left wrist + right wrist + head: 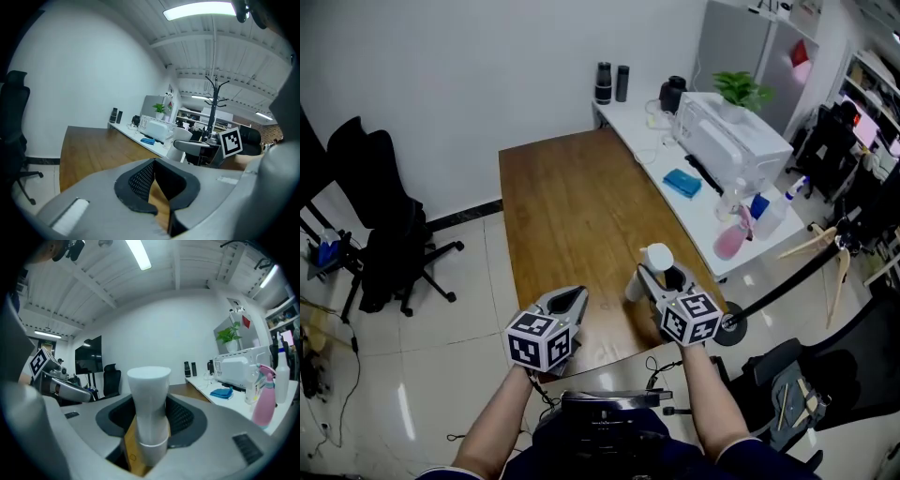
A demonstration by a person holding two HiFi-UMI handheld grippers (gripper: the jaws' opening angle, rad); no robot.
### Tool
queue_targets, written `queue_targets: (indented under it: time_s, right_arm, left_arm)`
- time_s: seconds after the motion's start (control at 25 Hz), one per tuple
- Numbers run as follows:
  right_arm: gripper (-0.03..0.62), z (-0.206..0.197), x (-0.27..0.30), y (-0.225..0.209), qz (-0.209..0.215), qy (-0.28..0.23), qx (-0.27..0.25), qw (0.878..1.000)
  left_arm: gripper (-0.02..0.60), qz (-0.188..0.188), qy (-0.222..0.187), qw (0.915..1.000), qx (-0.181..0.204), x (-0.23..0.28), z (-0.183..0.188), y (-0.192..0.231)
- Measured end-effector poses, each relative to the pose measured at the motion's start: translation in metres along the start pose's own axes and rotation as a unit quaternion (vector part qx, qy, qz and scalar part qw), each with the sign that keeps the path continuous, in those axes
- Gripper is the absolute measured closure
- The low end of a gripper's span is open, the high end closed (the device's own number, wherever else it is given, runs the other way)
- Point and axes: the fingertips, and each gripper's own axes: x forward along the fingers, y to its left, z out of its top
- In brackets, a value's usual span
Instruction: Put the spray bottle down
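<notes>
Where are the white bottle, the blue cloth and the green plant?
white bottle (149,413), right gripper view, middle of its body.
blue cloth (682,182), head view, its centre.
green plant (742,89), head view, its leaves.

We see the white spray bottle (656,259) above the brown wooden table's (572,206) near right part; the long white counter (639,127) stands right of this table, the black swivel chair (384,225) left.

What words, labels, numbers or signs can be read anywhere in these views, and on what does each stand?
No words or numbers are readable in any view.
Left marker cube, right marker cube: black-and-white square patterns only, no letters.
White spray bottle: plain, no label showing.
Red sign on the tall cabinet: too small to read.
Pink spray bottle: no legible print.
</notes>
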Motion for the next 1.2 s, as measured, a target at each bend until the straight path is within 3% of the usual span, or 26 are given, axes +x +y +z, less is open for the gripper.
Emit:
queue_targets:
  time_s: [0.28,0.52,1.2]
  right_arm:
    - [0.387,0.002,0.023,0.003,0.007,0.000,-0.041,0.999]
    - [0.387,-0.030,0.043,-0.001,0.009,0.016,-0.073,0.997]
    - [0.387,-0.073,0.062,-0.017,0.001,0.037,-0.068,0.997]
  left_arm:
    - [0.575,-0.002,0.005,1.0000,-0.001,0.008,0.000,0.002]
    - [0.575,0.003,0.012,0.9999,0.000,0.010,-0.005,0.006]
    - [0.575,0.038,0.015,0.9991,-0.012,-0.001,-0.005,0.036]
